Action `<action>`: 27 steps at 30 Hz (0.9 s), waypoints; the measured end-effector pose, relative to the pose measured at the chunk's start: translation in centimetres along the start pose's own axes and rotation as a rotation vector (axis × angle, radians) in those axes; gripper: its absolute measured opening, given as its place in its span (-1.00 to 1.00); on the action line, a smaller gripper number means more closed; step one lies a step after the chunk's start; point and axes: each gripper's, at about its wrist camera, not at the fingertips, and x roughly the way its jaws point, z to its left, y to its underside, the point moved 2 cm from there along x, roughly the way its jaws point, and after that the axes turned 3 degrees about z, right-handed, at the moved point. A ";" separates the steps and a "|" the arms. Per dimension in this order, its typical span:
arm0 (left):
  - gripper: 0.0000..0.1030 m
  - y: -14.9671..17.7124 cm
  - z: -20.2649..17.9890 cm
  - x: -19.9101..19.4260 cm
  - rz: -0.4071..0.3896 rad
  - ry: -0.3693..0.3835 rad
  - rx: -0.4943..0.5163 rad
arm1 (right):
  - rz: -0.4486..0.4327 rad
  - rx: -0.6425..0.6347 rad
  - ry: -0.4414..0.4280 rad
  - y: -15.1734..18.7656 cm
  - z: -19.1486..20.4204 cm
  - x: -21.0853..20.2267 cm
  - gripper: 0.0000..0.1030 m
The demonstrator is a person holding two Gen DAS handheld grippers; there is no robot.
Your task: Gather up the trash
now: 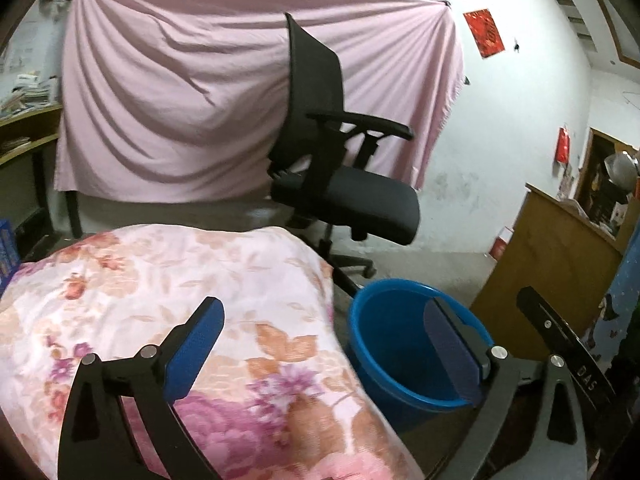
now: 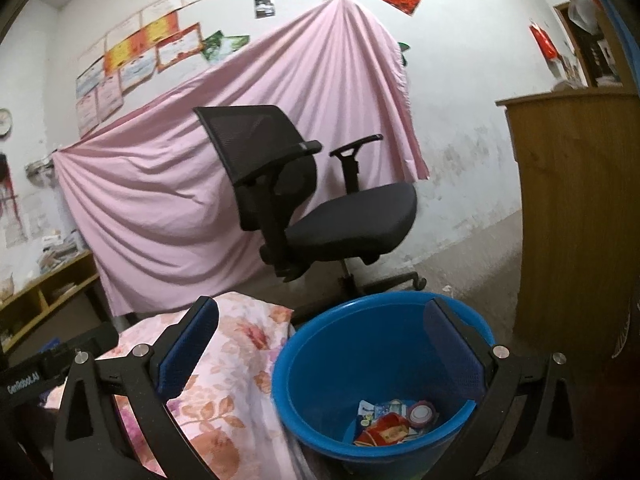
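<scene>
A blue plastic bucket (image 2: pixel 320 372) stands on the floor beside a surface under a floral cloth (image 2: pixel 232 364). At its bottom lie several pieces of trash (image 2: pixel 394 420): wrappers and a tape roll. My right gripper (image 2: pixel 326 340) is open and empty, above the bucket's rim. In the left wrist view the bucket (image 1: pixel 384 344) is at lower right of the floral cloth (image 1: pixel 160 280). My left gripper (image 1: pixel 328 344) is open and empty, over the cloth's right edge. Part of the right gripper's body (image 1: pixel 568 336) shows at the far right.
A black office chair (image 2: pixel 316 200) stands behind the bucket, before a pink sheet (image 2: pixel 168 184) hung on the wall. A wooden cabinet (image 2: pixel 576 208) is at the right. Low wooden shelves (image 2: pixel 44 300) with papers are at the left.
</scene>
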 end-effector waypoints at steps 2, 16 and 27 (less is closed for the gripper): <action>0.90 0.1 0.7 -0.7 -0.012 -0.013 -0.004 | -0.006 -0.022 -0.002 0.1 0.7 -0.3 1.00; 0.91 2.3 3.4 -6.1 -0.070 -0.064 0.017 | -0.037 -0.063 -0.010 1.1 3.9 -2.8 1.00; 0.91 4.6 5.2 -11.6 -0.119 -0.083 0.013 | -0.090 -0.134 -0.015 3.6 7.2 -7.9 1.00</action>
